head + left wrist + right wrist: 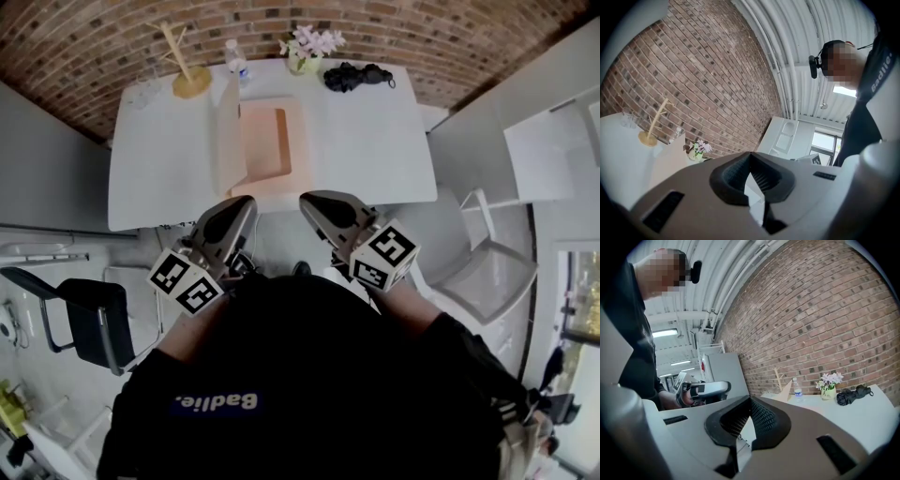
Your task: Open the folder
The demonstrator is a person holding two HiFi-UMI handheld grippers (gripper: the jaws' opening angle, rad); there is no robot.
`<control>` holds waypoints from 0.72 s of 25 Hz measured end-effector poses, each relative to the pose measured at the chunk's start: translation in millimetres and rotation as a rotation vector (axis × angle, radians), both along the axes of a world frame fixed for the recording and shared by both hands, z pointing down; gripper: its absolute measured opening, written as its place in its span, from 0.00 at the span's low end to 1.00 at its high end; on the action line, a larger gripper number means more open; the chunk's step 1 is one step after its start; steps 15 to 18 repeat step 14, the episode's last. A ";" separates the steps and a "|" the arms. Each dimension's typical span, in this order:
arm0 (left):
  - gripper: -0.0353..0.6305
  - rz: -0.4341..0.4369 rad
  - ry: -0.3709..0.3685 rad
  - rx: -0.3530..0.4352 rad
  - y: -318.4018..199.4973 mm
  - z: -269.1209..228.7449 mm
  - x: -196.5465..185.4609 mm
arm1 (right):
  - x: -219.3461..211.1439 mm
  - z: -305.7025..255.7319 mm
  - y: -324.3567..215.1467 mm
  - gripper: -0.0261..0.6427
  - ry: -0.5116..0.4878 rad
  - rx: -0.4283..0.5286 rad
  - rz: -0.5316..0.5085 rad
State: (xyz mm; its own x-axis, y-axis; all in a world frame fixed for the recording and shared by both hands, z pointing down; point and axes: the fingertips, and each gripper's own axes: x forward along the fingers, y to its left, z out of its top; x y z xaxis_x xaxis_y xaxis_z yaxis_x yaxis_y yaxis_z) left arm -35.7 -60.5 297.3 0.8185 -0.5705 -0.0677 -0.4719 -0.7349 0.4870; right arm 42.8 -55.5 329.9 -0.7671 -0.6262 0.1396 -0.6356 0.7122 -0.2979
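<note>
Folder (270, 141) lies open mid-desk (375, 155), its left flap standing upright, w/ L claw (246, 202) & R claw (307, 201) side by side at near edge, both clenched, nothing gripped.

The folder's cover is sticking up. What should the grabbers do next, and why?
Probably reach the left gripper forward to the folder and tip its cover over to the left. The cover stands up instead of lying flat, and both the left and the right gripper are shut, empty and short of the table.
</note>
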 end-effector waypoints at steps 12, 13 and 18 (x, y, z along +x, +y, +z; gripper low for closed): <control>0.06 -0.003 -0.002 0.007 5.2 -1.3 1.2 | 1.1 -3.5 4.0 0.08 0.005 0.002 0.003; 0.06 -0.004 -0.002 0.007 5.6 -2.0 1.0 | 1.0 -3.9 4.6 0.08 0.005 0.001 0.003; 0.06 -0.005 -0.002 0.007 6.0 -2.6 0.7 | 0.9 -4.2 5.1 0.08 0.006 -0.001 0.004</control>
